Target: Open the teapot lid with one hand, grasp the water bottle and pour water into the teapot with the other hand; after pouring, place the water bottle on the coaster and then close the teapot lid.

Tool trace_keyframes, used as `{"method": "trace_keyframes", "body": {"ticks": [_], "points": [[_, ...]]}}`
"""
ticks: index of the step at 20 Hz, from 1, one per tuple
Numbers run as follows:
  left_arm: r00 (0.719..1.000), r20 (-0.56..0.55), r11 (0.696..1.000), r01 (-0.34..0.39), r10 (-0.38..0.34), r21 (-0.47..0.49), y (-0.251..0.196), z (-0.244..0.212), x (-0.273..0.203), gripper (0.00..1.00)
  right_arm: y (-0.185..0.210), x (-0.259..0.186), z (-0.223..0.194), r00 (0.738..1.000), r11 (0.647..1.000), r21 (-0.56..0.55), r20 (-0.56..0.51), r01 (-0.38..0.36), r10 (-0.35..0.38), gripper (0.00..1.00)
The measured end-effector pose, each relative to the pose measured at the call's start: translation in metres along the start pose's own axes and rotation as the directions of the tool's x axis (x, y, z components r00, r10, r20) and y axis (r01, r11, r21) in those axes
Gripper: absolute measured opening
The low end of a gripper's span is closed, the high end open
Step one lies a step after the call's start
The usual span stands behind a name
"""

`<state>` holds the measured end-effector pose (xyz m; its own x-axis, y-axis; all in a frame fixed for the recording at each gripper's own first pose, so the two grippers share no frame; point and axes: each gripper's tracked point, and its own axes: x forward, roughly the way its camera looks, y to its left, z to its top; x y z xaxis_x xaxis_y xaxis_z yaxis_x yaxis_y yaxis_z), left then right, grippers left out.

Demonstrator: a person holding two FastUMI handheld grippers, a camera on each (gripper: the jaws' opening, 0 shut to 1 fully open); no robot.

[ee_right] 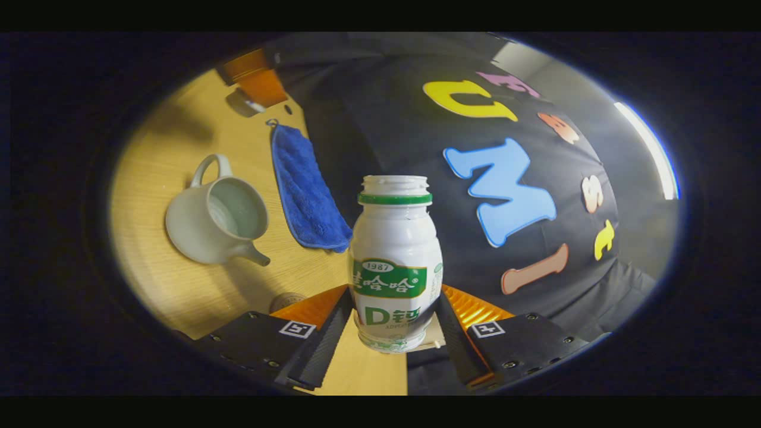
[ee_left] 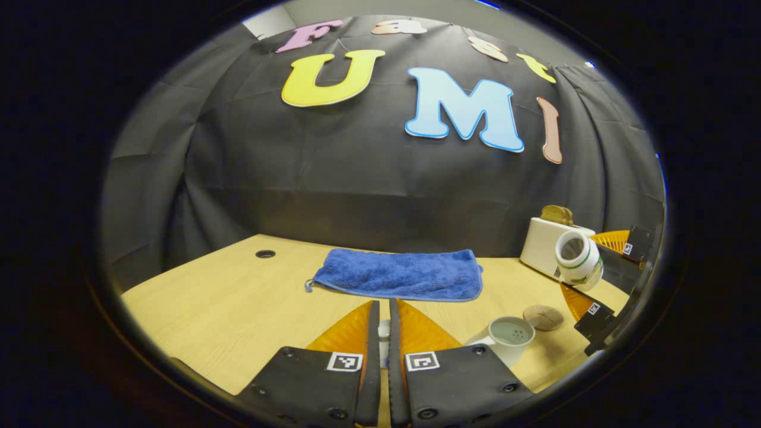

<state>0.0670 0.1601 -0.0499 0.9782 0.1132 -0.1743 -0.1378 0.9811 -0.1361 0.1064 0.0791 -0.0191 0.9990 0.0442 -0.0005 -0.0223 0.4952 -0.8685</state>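
The white teapot stands lidless on the wooden table, just right of my left gripper. That gripper is shut on a small pale piece, the teapot lid, held off to the pot's side. In the right gripper view the teapot lies lower left, its mouth uncovered. My right gripper is shut on the white water bottle, which has a green band and no cap. In the left gripper view the bottle hangs tilted in the air to the right, above the round coaster.
A blue towel lies folded at the table's back middle. A white toaster holding bread stands at the back right. A cable hole sits at the back left. The left gripper shows far off beyond the towel.
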Motion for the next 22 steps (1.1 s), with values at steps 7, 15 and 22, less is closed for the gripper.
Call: {"method": "trace_keyframes", "body": {"ticks": [7, 15, 22], "points": [[0.998, 0.036, 0.999, 0.043, -0.042, -0.020, -0.013, 0.009, -0.004, 0.16, -0.008, -0.002, -0.013, 0.998, 0.903, 0.427, -0.057, 0.037, -0.013, 0.80], [0.982, 0.095, 0.987, 0.163, -0.162, 0.002, -0.058, 0.021, -0.008, 0.13, -0.006, -0.002, -0.027, 0.997, 0.822, 0.569, -0.071, 0.036, 0.006, 0.80], [0.943, 0.125, 0.949, 0.295, -0.308, 0.116, -0.123, 0.021, -0.013, 0.17, -0.011, -0.006, -0.045, 0.995, 0.784, 0.619, -0.097, 0.046, 0.019, 0.80]]}}
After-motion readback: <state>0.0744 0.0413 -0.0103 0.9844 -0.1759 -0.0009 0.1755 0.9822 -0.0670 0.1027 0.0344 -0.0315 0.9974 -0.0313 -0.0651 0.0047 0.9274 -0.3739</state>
